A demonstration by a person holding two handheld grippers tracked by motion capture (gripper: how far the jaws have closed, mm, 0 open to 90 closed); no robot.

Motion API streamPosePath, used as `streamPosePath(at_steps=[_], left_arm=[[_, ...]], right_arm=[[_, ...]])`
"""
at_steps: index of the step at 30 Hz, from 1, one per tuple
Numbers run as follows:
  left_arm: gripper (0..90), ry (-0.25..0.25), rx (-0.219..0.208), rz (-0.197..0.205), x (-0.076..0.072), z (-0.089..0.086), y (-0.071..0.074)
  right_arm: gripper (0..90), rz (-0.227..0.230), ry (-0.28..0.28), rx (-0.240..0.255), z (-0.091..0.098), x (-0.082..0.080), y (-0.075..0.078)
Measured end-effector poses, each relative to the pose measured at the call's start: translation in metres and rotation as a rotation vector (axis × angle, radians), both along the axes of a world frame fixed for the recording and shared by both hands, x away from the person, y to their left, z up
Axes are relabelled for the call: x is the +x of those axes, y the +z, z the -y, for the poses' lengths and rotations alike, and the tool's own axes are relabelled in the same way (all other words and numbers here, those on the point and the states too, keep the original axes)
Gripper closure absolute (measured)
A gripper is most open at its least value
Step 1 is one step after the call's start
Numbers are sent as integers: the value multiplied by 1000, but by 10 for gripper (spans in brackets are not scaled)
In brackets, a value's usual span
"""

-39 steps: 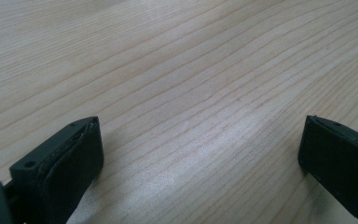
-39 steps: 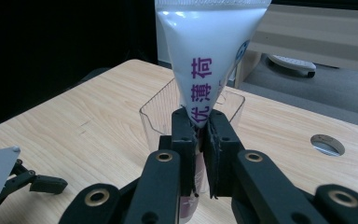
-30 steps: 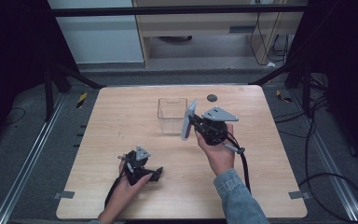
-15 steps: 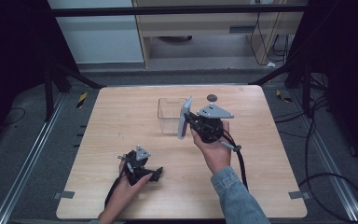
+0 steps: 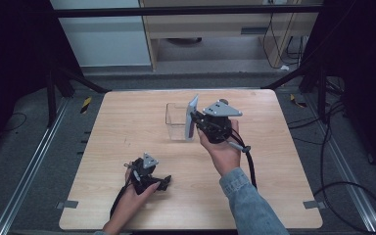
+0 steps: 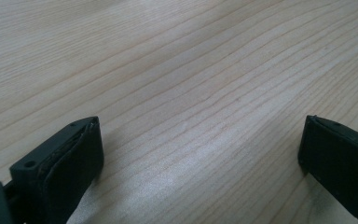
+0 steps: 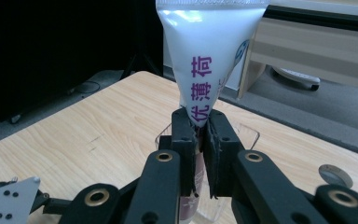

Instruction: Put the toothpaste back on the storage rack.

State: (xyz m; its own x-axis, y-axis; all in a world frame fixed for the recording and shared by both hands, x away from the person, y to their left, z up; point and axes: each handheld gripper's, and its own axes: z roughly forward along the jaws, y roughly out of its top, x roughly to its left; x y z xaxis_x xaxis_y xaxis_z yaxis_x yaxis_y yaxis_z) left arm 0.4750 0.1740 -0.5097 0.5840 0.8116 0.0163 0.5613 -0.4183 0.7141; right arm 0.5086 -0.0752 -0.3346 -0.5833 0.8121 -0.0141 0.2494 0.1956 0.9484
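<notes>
My right gripper is shut on a white squeeze tube with purple lettering, held upright with its flat wide end up. In the right gripper view the jaws pinch the tube at its narrow lower part. A clear plastic container stands on the table just under and left of the tube, and its rim shows behind the jaws. My left gripper rests on the wooden table near the front left, open, with only bare wood between its jaws.
A small round silver disc lies on the table beyond the container. Metal rails and black frame legs flank the table. Cables run over the floor at right. A cabinet stands behind the far edge.
My right gripper has lifted the tube a little and carried it slightly left, closer over the clear container. The left gripper has stayed where it was.
</notes>
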Motion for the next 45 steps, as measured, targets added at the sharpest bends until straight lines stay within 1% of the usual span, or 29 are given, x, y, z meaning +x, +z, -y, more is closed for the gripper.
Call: streamPosePath(at_steps=[12,21,23,29,34,40,43,45], left_arm=[[0,-1,3,0,0,0,0],[0,-1,0,-2,0,0,0],[0,-1,1,-2,0,0,0],[0,-2,1,-2,0,0,0],[0,-3,2,-2,0,0,0],[0,-3,2,-2,0,0,0],[0,-3,2,-2,0,0,0],[0,-2,2,-2,0,0,0]], right_arm=[[832,0,-7,15,-5,20,18],[832,18,-22,-14,-14,42,28],[832,18,-23,-14,-17,47,29],[832,26,-25,-11,-25,60,26],[832,27,-23,-2,-32,66,23],[832,25,-26,-20,-39,76,18],[832,18,-29,-13,-40,79,14],[832,19,-31,-16,-40,81,13]])
